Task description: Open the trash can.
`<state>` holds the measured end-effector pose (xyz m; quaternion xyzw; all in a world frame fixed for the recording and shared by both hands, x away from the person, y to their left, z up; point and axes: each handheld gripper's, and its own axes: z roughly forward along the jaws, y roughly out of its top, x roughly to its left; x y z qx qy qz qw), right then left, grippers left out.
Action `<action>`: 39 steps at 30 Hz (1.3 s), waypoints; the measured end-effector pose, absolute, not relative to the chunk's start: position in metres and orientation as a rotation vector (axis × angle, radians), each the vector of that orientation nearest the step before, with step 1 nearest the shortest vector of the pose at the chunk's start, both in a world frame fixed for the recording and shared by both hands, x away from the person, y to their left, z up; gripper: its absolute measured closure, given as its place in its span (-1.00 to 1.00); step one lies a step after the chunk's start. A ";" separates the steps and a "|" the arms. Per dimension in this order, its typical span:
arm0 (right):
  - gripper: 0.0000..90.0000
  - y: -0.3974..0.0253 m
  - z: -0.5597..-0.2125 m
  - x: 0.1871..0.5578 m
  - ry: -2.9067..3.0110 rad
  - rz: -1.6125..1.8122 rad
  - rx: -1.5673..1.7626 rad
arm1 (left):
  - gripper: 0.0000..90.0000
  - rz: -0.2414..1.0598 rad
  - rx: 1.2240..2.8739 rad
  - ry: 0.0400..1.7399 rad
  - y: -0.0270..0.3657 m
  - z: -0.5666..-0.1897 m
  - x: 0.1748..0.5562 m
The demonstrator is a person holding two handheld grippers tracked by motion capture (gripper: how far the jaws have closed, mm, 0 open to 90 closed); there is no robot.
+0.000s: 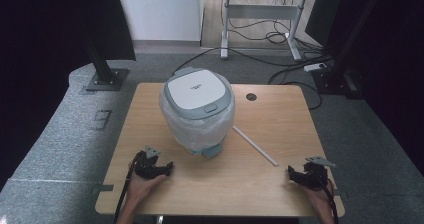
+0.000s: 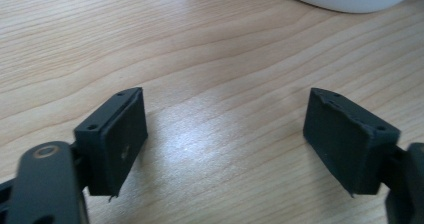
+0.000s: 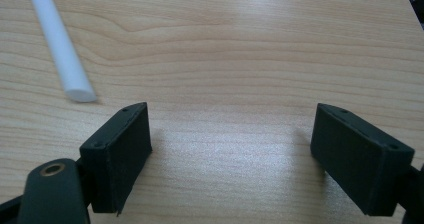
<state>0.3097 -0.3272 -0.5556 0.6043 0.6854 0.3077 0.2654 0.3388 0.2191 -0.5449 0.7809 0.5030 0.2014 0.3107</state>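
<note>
White stick (image 1: 254,145) flat on table (image 1: 280,114), right of rice cooker (image 1: 198,109), long axis diagonal, near end toward right hand-held gripper (image 1: 298,173). Left hand-held gripper (image 1: 161,168) & right: both jaws apart, nothing between.

Grey carpet (image 1: 60,134), white wall (image 1: 160,9)

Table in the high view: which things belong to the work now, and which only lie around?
Belonging to the work:
- rice cooker, lid closed
- white rod
- left gripper and right gripper, both open

Just lying about:
- cables on the floor
- desk frame behind
</note>
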 end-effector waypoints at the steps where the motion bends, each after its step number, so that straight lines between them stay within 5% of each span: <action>1: -0.64 -0.327 -0.556 0.310 1.851 0.831 1.632 | -0.51 0.532 2.054 1.335 0.220 -0.544 0.339; 22: -0.64 -0.327 -0.556 0.311 1.848 0.831 1.637 | 0.67 0.549 1.808 1.262 0.234 -0.506 0.321; 39: -0.64 -0.327 -0.556 0.312 1.849 0.833 1.634 | 0.97 0.503 1.697 1.114 0.235 -0.471 0.309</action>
